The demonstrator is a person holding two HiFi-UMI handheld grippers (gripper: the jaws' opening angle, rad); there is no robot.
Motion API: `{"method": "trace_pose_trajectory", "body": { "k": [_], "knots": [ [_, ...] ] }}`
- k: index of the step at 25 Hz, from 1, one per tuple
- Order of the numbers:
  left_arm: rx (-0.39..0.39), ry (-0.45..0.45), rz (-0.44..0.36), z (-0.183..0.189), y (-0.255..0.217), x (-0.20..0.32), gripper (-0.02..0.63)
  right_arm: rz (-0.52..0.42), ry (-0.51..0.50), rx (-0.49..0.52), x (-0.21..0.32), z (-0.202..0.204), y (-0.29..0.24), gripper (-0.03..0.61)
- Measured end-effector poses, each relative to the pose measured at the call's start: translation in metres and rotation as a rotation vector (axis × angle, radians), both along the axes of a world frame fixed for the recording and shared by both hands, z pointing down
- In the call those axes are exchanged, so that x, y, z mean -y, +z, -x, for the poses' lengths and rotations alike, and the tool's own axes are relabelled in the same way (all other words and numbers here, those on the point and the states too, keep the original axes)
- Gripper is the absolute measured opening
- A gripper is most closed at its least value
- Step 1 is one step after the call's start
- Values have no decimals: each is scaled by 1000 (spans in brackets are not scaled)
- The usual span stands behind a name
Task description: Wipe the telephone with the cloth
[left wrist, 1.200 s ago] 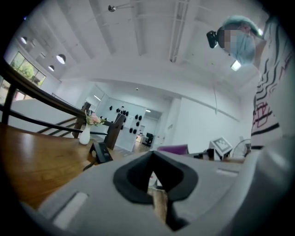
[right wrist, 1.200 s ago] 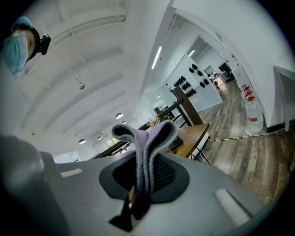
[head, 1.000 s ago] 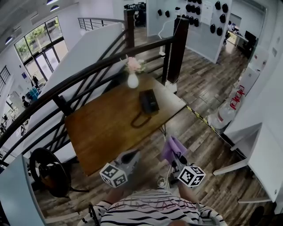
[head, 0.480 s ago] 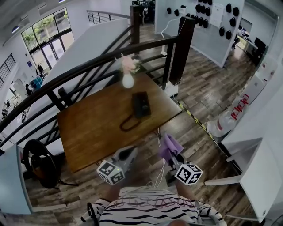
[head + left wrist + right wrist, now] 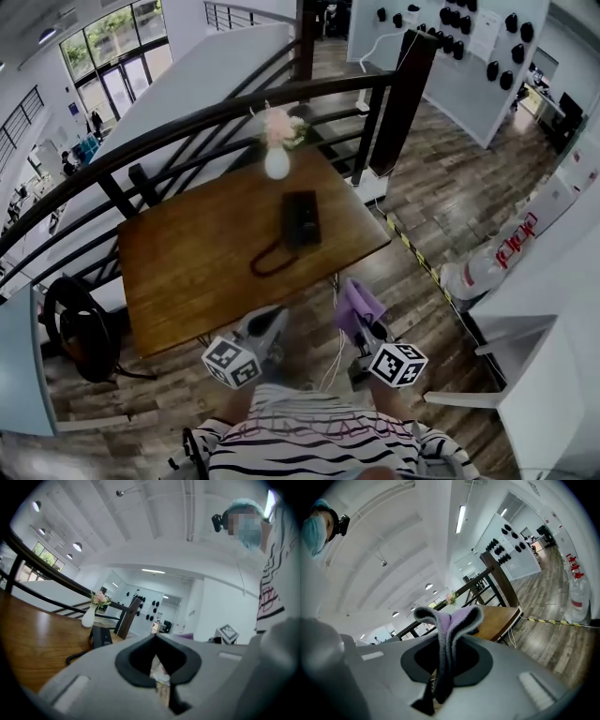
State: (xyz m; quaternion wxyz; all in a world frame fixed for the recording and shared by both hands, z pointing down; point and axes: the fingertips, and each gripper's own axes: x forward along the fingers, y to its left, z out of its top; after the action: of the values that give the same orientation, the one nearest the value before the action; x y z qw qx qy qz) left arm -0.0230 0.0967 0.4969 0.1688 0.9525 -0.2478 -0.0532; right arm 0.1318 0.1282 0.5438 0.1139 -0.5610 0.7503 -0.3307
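Note:
A black telephone (image 5: 302, 218) with a looped cord lies on the wooden table (image 5: 187, 272), toward its far right side; the left gripper view shows the telephone (image 5: 101, 636) beside the vase. My right gripper (image 5: 359, 319) is shut on a folded purple cloth (image 5: 357, 305), whose fold sticks up between the jaws as the cloth (image 5: 449, 625). My left gripper (image 5: 267, 328) hangs shut with nothing in it, its jaws closed together (image 5: 156, 674). Both grippers are held close to my body, short of the table's near edge.
A white vase with pink flowers (image 5: 277, 150) stands at the table's far edge, just behind the telephone. A dark curved railing (image 5: 187, 127) runs behind the table. Water bottles (image 5: 478, 267) stand on the wood floor to the right. A round black object (image 5: 80, 328) sits left.
The view has shifted a little, so the table sits lower and more centred in the frame. Both grippers stay at about the same place near my body, the cloth still held.

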Motion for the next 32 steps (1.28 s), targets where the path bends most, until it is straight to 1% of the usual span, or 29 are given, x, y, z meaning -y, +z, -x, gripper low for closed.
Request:
{"method": "trace_pose_trajectory", "body": {
  "k": [5,11,15,19,25,28,32],
  "knots": [
    [8,27,15,-9,3,51,0,1,3,5,47,-1,-3,38],
    [3,80,12,-18,-2,115,0,0,27,-6,104,0,-9,38],
    [2,104,10,-14,-6,155,0,-5,45,-7,142,6,-14,38],
    [1,120,7,-2,-8,190,0,-2,58,-9,176,20,-13,38],
    [-1,153,2,17,-8,224,0,-13,62,-17,221,43,-10,38],
    [-3,143,5,23,-6,237,0,-16,51,-28,240,50,-8,38],
    [-4,113,22,24,2,245,0,-3,13,-38,260,49,1,38]
  ]
}}
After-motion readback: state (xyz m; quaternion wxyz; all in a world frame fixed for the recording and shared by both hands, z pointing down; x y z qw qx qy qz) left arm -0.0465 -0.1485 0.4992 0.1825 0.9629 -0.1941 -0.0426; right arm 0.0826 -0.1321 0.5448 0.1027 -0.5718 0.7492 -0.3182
